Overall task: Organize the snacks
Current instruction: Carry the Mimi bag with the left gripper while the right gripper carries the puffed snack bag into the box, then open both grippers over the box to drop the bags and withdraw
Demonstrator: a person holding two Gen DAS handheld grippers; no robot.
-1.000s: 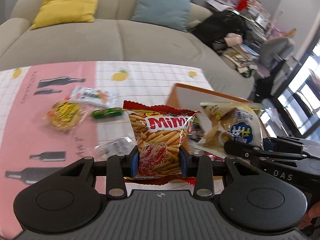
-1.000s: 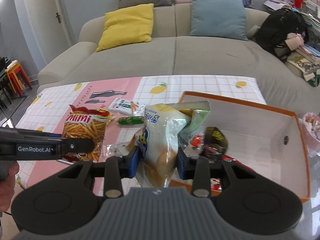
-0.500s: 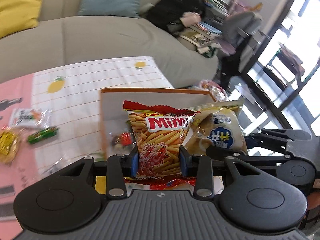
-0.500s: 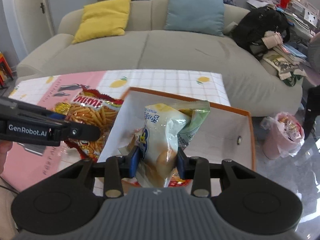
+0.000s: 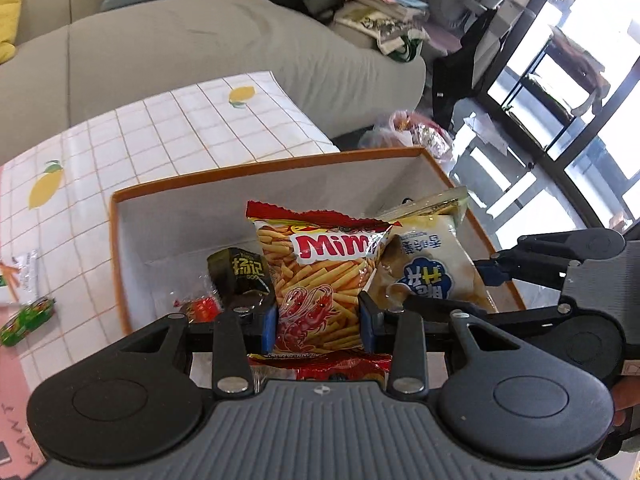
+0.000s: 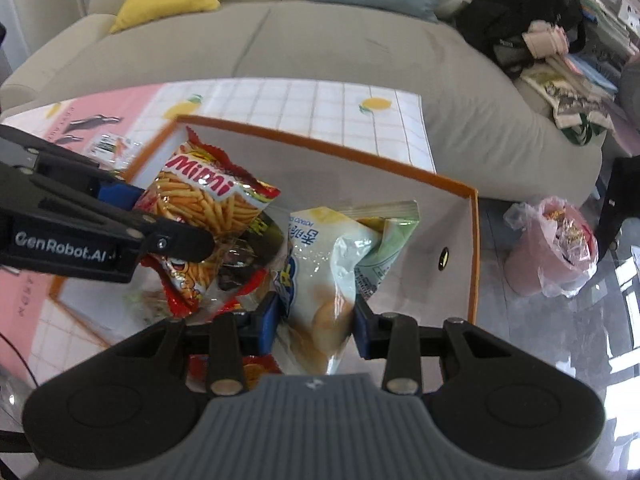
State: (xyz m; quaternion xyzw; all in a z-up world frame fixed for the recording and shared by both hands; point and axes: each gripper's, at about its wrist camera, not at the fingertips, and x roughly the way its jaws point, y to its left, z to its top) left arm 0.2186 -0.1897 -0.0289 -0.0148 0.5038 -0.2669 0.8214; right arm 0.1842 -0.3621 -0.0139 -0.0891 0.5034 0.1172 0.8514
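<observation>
My left gripper (image 5: 319, 326) is shut on a red and yellow Mimi snack bag (image 5: 324, 280), held over the orange-rimmed box (image 5: 256, 168). The same Mimi snack bag (image 6: 204, 204) and left gripper (image 6: 132, 224) show at the left of the right wrist view. My right gripper (image 6: 314, 326) is shut on a pale white and green chip bag (image 6: 332, 264), also over the orange-rimmed box (image 6: 474, 240). In the left wrist view that chip bag (image 5: 428, 268) hangs just right of the Mimi bag. A black snack packet (image 5: 240, 276) and a small red packet (image 5: 202, 306) lie inside the box.
The table carries a pink and white lemon-print cloth (image 5: 160, 128), with a green candy (image 5: 26, 318) and a white packet (image 5: 20, 280) at its left. A grey sofa (image 6: 320, 48) stands behind. A pink bin with a plastic bag (image 6: 552, 256) sits on the floor, right of the box.
Both grippers have carried their bags to the right, from above the tablecloth to over the box, and sunk a little. The grips have not changed.
</observation>
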